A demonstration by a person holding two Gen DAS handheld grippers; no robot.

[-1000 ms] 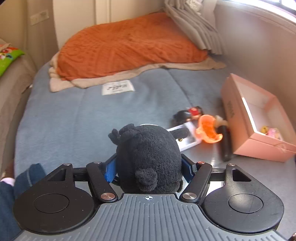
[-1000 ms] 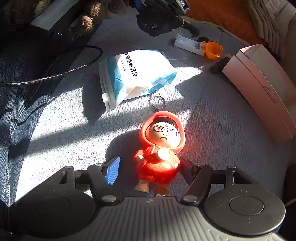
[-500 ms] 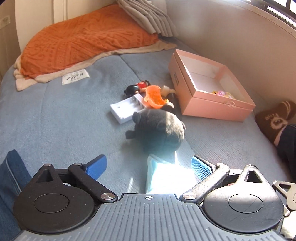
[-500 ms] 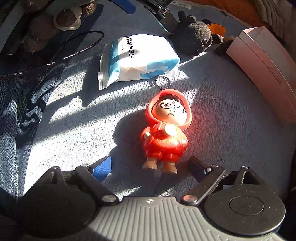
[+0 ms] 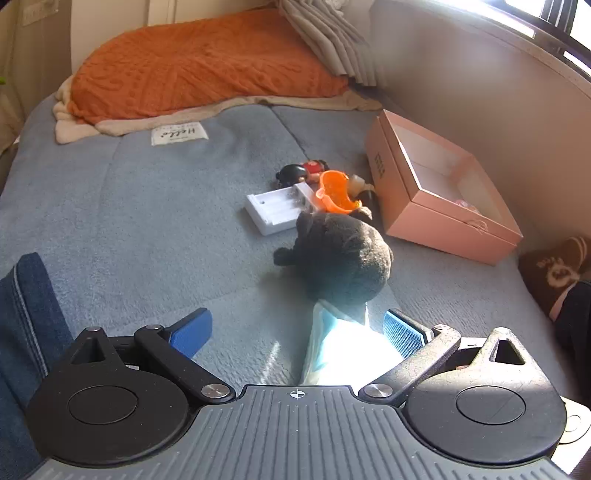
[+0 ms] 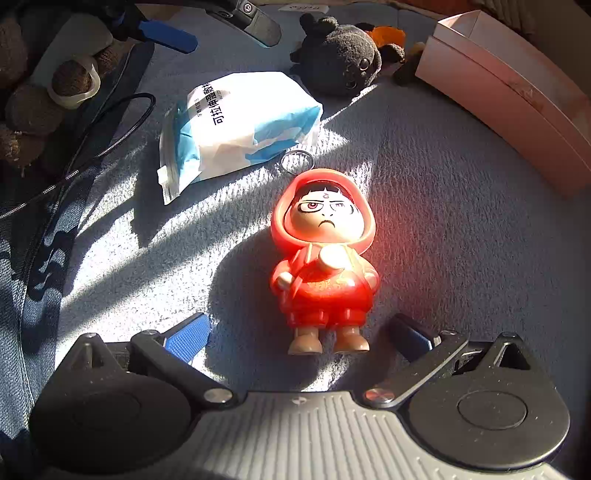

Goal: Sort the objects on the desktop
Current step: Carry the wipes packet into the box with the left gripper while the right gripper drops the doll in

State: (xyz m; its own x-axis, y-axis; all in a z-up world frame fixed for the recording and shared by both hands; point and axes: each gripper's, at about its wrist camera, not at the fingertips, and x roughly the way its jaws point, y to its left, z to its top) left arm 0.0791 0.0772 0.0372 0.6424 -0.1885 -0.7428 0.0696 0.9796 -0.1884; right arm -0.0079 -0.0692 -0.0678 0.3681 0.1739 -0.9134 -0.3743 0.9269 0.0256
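In the left wrist view a black plush toy (image 5: 340,254) lies on the blue blanket, just ahead of my left gripper (image 5: 297,328). This gripper is open, with only the near end of a blue-and-white packet (image 5: 340,350) between its fingers, untouched. In the right wrist view a red hooded figurine (image 6: 323,258) with a key ring lies face up. Its feet lie between the opening jaws of my right gripper (image 6: 301,336), and the pads are clear of it. The plush (image 6: 340,62), the packet (image 6: 240,122) and the left gripper (image 6: 221,33) show further back.
An open pink box (image 5: 436,192) stands at the right by the wall. A white battery charger (image 5: 280,208), an orange cup (image 5: 334,190) and a small doll (image 5: 303,171) lie beside it. A black cable (image 6: 110,140) and brown plush toys (image 6: 33,107) lie at the left. An orange quilt (image 5: 199,62) covers the far end.
My left gripper let go of the black plush and drew back; the plush now rests on the blanket. My right gripper's jaws spread away from the red figurine.
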